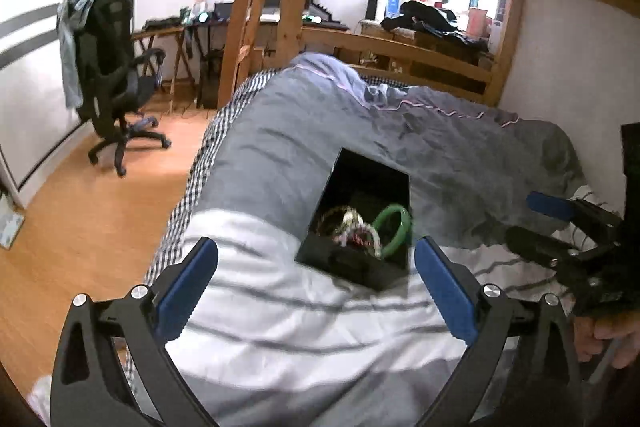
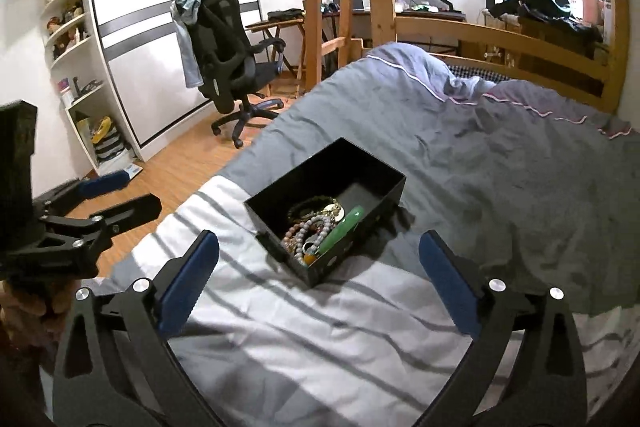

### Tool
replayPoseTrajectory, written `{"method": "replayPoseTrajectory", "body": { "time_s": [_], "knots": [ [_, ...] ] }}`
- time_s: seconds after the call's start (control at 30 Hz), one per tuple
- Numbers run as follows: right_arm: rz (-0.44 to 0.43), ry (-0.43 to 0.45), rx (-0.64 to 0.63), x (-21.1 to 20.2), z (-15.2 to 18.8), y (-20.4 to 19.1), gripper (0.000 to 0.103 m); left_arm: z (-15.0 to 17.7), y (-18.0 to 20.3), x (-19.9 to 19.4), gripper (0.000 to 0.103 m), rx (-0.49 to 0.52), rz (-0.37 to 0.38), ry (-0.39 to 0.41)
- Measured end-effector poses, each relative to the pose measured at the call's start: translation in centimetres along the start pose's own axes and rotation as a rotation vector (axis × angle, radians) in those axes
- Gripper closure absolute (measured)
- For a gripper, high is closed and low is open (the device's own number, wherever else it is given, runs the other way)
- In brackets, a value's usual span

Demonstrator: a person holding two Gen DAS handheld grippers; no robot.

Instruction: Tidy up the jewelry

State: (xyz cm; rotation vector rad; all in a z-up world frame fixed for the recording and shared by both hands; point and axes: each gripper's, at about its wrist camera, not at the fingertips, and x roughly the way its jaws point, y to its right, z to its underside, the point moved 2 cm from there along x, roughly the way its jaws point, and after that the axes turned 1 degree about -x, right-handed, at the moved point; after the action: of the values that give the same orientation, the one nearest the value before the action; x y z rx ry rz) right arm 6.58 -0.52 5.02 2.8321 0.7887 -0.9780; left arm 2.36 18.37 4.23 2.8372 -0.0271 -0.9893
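A black box [image 2: 326, 207] sits on the bed [image 2: 500, 163], holding a green bangle [image 2: 340, 229] and tangled bead bracelets [image 2: 306, 231], blurred in the left view. No writing is legible. Left claw [image 1: 316, 287] and right claw [image 2: 318, 285] both gape wide, holding nothing.

**Jewelry box sits on bed, tools on either side**

An open box [image 2: 324, 211] rests on the bed [image 2: 500, 163], where the quilt meets a striped blanket [image 2: 304, 327]. Inside it, a bangle [image 2: 340, 229] leans along the right wall, with beaded bracelets [image 2: 306, 233] heaped to its left. The right tool [image 2: 318, 281] hovers just before the box, fingers spread; the left tool [image 1: 316, 285] does likewise from its own side. Beyond the bed's left edge stands an office chair [image 2: 228, 63] on the floor, a wardrobe [image 2: 160, 27] behind it, shelves [image 2: 76, 39] to the left.
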Motion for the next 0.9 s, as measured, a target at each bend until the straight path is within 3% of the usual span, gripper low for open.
{"method": "replayPoseTrajectory", "body": {
  "time_s": [0.1,0.33,0.9],
  "knots": [
    [0.009,-0.025,-0.020,-1.3,0.6,-0.5,0.004,0.8,0.0,-0.5,0.006,-0.011,-0.023,-0.036],
    [0.011,-0.039,0.006,-3.3,2.2,-0.3,0.004,1.6,1.5,-2.8,0.006,0.038,-0.114,0.045],
    [0.022,-0.035,0.042,-4.7,3.7,1.2,0.004,3.0,4.7,-1.6,0.006,0.240,-0.171,-0.001]
  ]
}}
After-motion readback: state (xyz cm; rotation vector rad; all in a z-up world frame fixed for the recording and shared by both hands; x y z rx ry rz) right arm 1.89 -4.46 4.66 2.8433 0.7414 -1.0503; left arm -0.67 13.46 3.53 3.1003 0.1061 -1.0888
